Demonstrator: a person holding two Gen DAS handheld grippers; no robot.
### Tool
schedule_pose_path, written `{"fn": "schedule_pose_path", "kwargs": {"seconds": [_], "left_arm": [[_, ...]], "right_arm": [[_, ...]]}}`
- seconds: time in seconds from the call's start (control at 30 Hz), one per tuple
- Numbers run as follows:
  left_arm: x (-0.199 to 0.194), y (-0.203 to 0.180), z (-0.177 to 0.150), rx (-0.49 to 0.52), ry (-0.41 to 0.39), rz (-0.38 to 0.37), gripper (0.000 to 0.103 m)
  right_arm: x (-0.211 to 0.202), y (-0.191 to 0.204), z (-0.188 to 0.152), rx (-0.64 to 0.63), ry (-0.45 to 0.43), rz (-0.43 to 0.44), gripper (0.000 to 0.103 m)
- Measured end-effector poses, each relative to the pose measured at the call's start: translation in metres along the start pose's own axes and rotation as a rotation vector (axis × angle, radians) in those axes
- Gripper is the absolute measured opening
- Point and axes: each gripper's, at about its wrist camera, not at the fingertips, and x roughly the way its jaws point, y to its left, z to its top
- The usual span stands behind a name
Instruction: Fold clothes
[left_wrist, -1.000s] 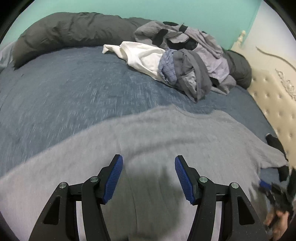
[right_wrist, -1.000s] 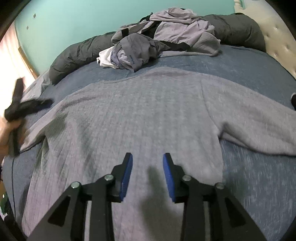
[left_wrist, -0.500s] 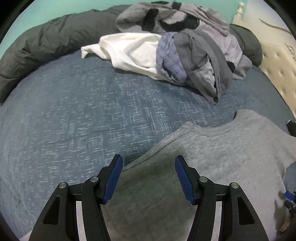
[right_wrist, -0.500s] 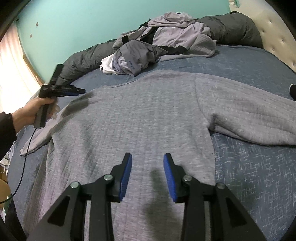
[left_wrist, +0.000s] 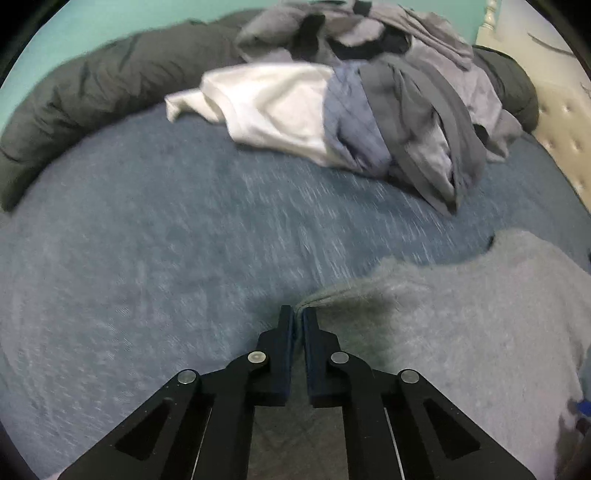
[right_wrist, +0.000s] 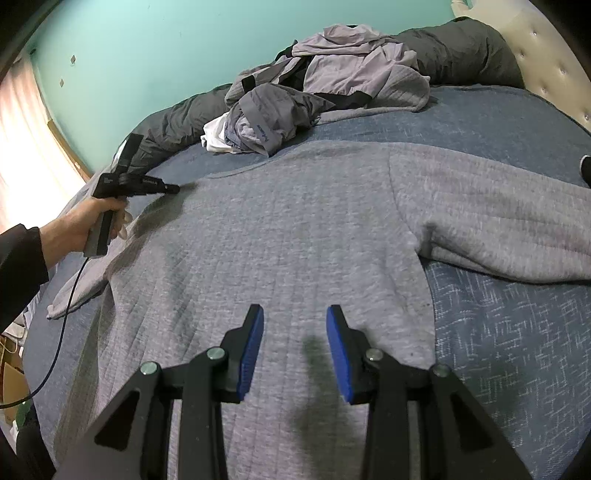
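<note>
While the grey sweater (right_wrist: 295, 236) lies spread face-flat across the blue bedspread (right_wrist: 517, 350), its shoulder edge beside the collar is pinched at the very tips of the left gripper (left_wrist: 297, 317), whose jaws are clamped together on the fabric. Ahead of that gripper and to its right the rest of the sweater's body spreads out; straight ahead is bare bedspread. The right gripper (right_wrist: 294, 347) hovers over the sweater's lower body with its jaws spread apart and nothing between them; one sleeve (right_wrist: 498, 229) runs off to its right, the other trails to its left, below the hand (right_wrist: 88, 221) holding the left tool.

The step in hand looks like the first fold, carrying the pinched shoulder across the body. To do it well, the bite should take both layers of cloth, since a shallow tip grip on thick knit may slip. Lift only enough to clear the bedspread, then draw the shoulder over in a straight line so the crease runs parallel to the side seam. The right gripper could press down to anchor the body.

Farther ahead, a pile of unfolded clothes (right_wrist: 325, 88) rests against the dark duvet (left_wrist: 92, 92).
</note>
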Motion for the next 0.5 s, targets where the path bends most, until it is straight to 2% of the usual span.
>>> {"fn": "schedule_pose_path", "kwargs": {"seconds": [0.2, 0.27, 0.37, 0.43, 0.5], "left_arm": [[0.016, -0.001, 0.011, 0.008, 0.029, 0.034, 0.004], [0.026, 0.002, 0.004, -0.006, 0.072, -0.002, 0.004], [0.026, 0.009, -0.002, -0.027, 0.075, -0.023, 0.010], [0.019, 0.021, -0.003, -0.069, 0.064, 0.006, 0.020], [0.008, 0.029, -0.003, -0.088, 0.035, 0.032, 0.020]], "right_arm": [[0.000, -0.001, 0.000, 0.003, -0.007, 0.009, 0.035], [0.000, 0.000, 0.000, 0.004, -0.005, 0.011, 0.035], [-0.001, -0.001, 0.000, 0.011, -0.008, 0.015, 0.035], [-0.001, -0.002, 0.000, 0.018, -0.009, 0.018, 0.035], [-0.003, -0.002, 0.001, 0.022, -0.013, 0.021, 0.035]]}}
